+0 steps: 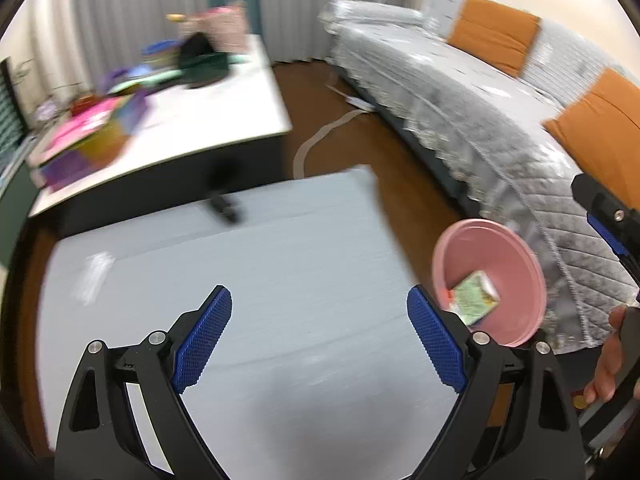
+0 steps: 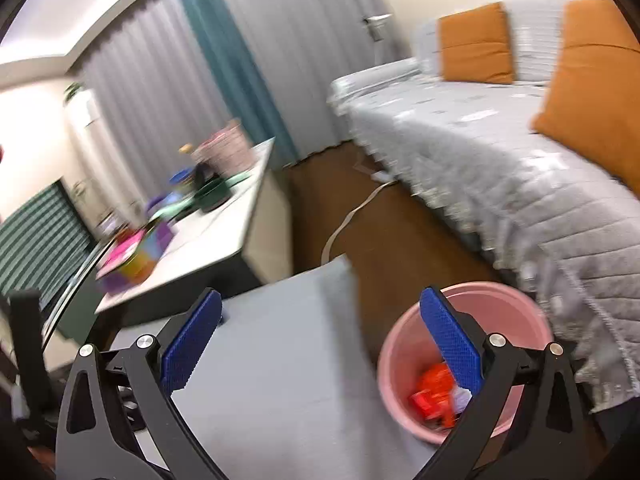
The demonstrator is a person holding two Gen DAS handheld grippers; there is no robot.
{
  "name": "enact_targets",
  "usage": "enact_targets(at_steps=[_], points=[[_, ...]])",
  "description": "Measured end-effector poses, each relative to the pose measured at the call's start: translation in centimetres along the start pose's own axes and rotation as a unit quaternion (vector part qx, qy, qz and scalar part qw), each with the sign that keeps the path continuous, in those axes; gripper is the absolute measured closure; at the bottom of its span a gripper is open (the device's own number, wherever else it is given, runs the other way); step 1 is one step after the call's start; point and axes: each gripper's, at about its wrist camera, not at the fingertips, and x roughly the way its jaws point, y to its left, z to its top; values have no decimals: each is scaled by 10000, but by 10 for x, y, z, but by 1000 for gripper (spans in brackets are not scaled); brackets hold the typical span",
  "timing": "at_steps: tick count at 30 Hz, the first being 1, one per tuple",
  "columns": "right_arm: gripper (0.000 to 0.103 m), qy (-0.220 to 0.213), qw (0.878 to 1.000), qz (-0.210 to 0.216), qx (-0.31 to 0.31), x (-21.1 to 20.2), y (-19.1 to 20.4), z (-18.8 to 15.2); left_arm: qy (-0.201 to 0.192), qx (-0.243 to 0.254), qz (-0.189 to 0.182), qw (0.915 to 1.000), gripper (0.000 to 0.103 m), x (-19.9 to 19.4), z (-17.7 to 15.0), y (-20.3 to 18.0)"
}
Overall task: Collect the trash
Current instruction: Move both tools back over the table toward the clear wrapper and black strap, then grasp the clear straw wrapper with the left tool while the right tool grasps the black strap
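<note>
Both views are smeared with motion blur, so the clutter on the white desk [image 1: 224, 120] reads only as coloured shapes: a pink and purple box, a dark bag, and a pale patterned container at the far end. A small dark object on the grey mat [image 1: 280, 280] is too blurred to identify. The pink bin [image 2: 464, 368] stands on the brown floor between the mat's edge and the grey quilted sofa [image 2: 520, 184]; the right gripper [image 2: 320, 344] hides part of its rim and interior. Inside it lie red-orange wrappers [image 2: 436, 396] and something pale beside them. In the left wrist view the bin shows a green-and-white carton [image 1: 476, 298], partly covered by the left gripper [image 1: 320, 336]. Both grippers have their blue-padded fingers [image 1: 204, 336] spread wide apart, holding nothing. The right hand [image 1: 612, 356] is cut off at the frame edge
</note>
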Motion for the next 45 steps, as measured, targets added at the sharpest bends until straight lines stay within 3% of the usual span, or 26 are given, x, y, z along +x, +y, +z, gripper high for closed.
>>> enact_targets(at_steps=[6,11,17,24,28,31,35,38,42,45], points=[[5,357,9955,659,-575,14,70,-27,-26,-650,583,9962,16,-40,-37,85],[5,729,9878,1050,-885,24,115,-50,-9,-1253,1049,9866,16,-58,-71,144],[5,886,9826,998,-1291,27,140,-72,178,-1595,1103,9809,16,-53,-99,183],[5,1232,9746,819,-1681,42,160,-98,199,-1643,967,9815,16,-53,-113,197],[5,1372,9723,737,-1746,52,163,-102,275,-1631,950,9816,16,-45,-106,211],[5,1491,9714,650,-1728,62,165,-103,577,-1583,619,9838,16,-27,-86,231],[5,1669,9700,580,-1667,81,169,-105,605,-1641,680,9822,16,-6,-58,262],[5,1747,9671,504,-1778,99,177,-101,707,-1527,470,9846,16,24,-36,285],[5,1838,9640,357,-1889,136,189,-90,752,-1141,884,9867,16,77,-18,311],[5,1903,9603,175,-2032,181,201,-86,931,-1127,802,9860,16,109,-16,326]])
